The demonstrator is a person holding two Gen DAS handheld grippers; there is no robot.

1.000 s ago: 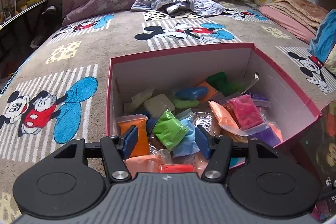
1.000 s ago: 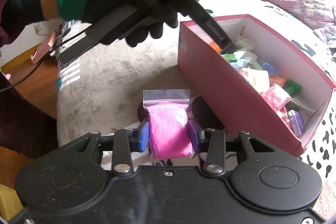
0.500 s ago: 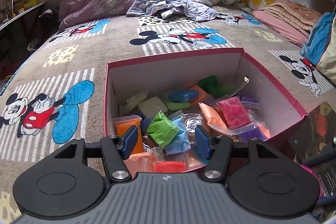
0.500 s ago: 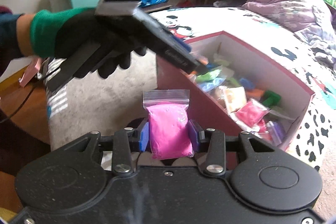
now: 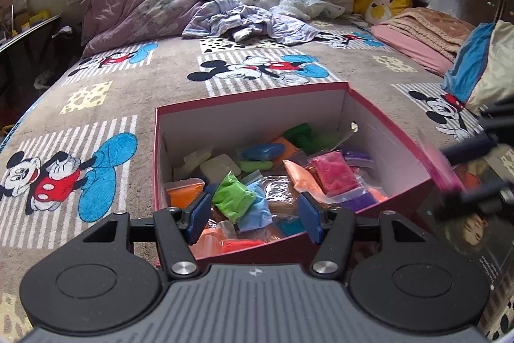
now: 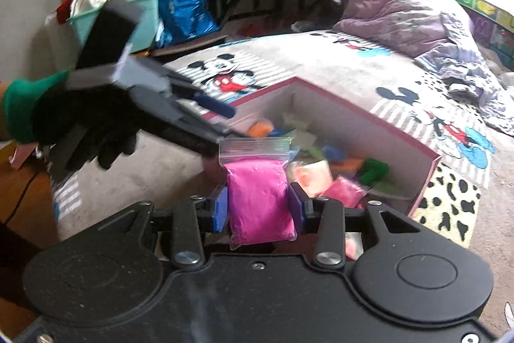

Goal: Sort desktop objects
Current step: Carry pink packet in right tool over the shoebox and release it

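Lifting the magenta bag [image 6: 259, 198] has brought it up from the bare blanket in front of the pink box [image 6: 369, 130]; a second ago it hung low beside the box's near wall, and now your right hand-held gripper [image 6: 258, 206] carries it level with the rim, with the box's contents visible just behind it. That reads as the carry stage: the bag looks nearly placed to go over the wall and in with the others, though it has not been released.

Your right jaws are pinching the bag at its middle, both blue pads pressed into its sides. Your left hand-held gripper [image 5: 253, 216] stays spread over the box's near edge with nothing between its pads, and has drawn back and up a little, leaving room above the opening.

The bag is a clear zip-top pouch, its seal strip flat and empty above a soft, dense magenta filling that bulges slightly around the pads; it should deform rather than slip. The box is stiff card, pink outside and white inside, sitting on the bed [image 5: 167, 76] near its front edge. Inside lie similar pouches: green [image 5: 233, 196], orange [image 5: 184, 192], pink [image 5: 334, 172], blue, all crinkly and loosely heaped.
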